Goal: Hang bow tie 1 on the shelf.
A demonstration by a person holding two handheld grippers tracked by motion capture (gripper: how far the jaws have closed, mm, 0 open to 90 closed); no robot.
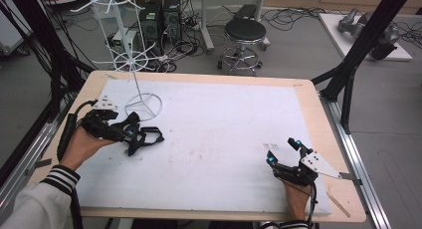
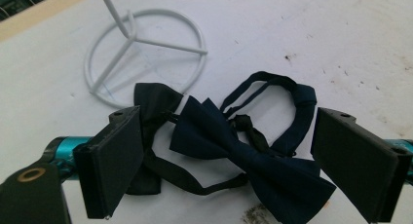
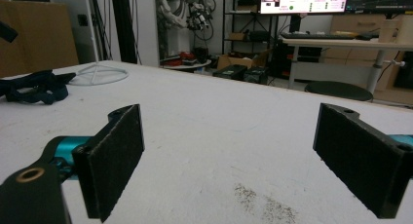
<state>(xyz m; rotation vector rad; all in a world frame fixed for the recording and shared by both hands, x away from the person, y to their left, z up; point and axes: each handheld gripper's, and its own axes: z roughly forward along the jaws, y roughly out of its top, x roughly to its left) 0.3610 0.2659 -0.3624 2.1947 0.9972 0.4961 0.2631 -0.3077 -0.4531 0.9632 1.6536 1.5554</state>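
Two bow ties (image 2: 243,151) between the left hand-held gripper (image 2: 229,160)'s wide-apart jaws — right hand-held gripper (image 3: 229,156) likewise agape, empty

A navy bow tie (image 2: 243,151) and a black bow tie (image 2: 153,104) lie on the white table cover (image 1: 224,129) beside a white wire stand (image 1: 143,103), bordered by pale wood tabletop (image 1: 318,114), while black-and-white striped cuffs (image 1: 60,178) ring the sleeve.

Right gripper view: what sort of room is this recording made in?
Probably a robotics lab or workshop. Behind the table stand monitors on a desk, shelves with boxes and hanging robot arms; the high view shows computer towers and loose cables on the floor.
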